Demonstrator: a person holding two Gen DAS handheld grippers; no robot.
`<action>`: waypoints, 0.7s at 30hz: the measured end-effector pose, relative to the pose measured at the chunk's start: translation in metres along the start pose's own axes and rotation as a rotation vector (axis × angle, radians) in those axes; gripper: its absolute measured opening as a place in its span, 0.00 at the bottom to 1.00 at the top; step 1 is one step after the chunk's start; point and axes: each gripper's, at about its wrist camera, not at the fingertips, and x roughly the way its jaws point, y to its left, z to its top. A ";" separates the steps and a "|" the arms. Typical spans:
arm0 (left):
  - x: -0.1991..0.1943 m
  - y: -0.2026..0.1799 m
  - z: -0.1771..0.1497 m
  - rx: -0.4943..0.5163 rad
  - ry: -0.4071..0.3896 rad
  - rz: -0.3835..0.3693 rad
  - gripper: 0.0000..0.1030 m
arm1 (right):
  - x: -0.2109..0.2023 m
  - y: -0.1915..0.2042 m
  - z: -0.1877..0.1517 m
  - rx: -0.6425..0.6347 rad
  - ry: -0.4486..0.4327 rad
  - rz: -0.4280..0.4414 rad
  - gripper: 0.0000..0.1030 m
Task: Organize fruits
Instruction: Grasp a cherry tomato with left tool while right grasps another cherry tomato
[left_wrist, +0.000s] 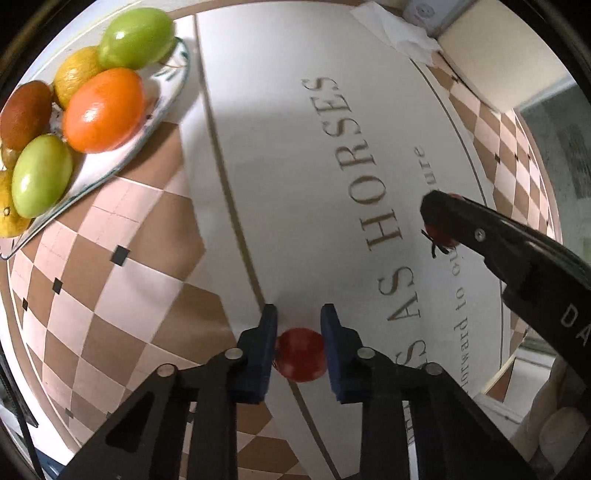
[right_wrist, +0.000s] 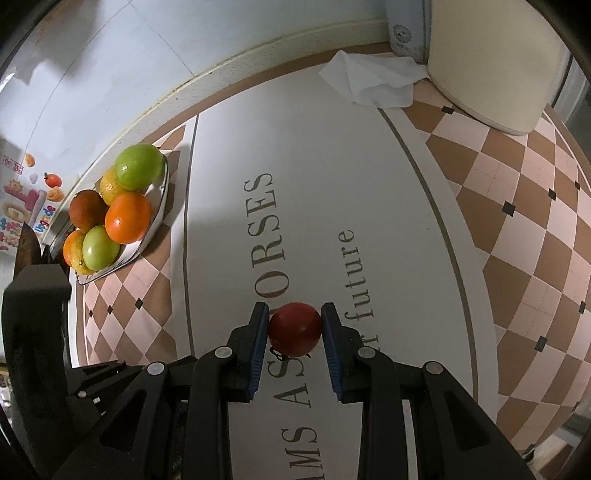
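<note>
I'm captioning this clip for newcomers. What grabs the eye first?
Each tongs pinches a small red fruit: left tongs on one red fruit, right tongs on another. Far left, a plate heaped with green, orange and yellow fruit sits on the checkered cloth.

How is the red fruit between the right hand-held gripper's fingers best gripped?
Across its widest middle, from above: the red fruit is round and smooth, so pads on opposite sides of its widest part, as the right hand-held gripper has them, should slip least.
</note>
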 end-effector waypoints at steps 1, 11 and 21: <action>-0.003 0.007 0.001 -0.006 -0.004 0.000 0.17 | -0.001 0.002 0.001 -0.003 -0.003 0.002 0.31; -0.053 0.087 0.002 -0.192 -0.083 -0.072 0.17 | -0.013 0.029 0.018 -0.001 -0.041 0.075 0.30; -0.028 0.054 0.012 -0.132 0.091 -0.247 0.42 | -0.018 0.030 0.016 0.032 -0.043 0.068 0.30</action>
